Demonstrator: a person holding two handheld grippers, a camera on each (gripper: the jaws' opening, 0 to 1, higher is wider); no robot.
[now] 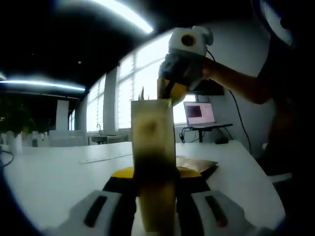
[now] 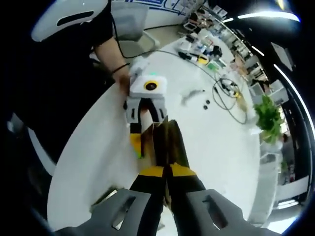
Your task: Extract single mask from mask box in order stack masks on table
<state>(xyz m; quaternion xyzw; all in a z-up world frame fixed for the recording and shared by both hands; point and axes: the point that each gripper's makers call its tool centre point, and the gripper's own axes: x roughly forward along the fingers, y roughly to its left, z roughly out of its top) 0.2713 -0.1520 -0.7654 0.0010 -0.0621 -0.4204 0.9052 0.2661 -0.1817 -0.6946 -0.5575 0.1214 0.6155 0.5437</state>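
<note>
1. The left gripper (image 1: 156,196) is rising from the bottom centre of the left gripper view with its jaws closed on the mask box (image 1: 153,162), a tall brownish carton standing upright in the middle of the frame.

2. The right gripper (image 1: 172,89) is reaching down from the upper centre of that same view, its yellow-tipped jaws meeting the top edge of the box. I cannot tell whether they are pinching a mask or only the carton's rim.

3. In the right gripper view, the right gripper (image 2: 166,173) is coming up from the bottom centre with its jaws drawn close together against the near end of the mask box (image 2: 165,140). The left gripper (image 2: 143,115) is gripping the far end, just above the middle of the frame.

4. The white table (image 1: 49,177) is spreading across the lower half of the left gripper view. A flat brownish thing (image 1: 197,163) is lying on it just right of the box; it is too blurred to say whether it is a mask already laid down.

5. My judgement: the extraction is only beginning. No mask is clearly showing free of the box, so pulling one out and stacking it on the table (image 2: 216,132) is all to come.
</note>
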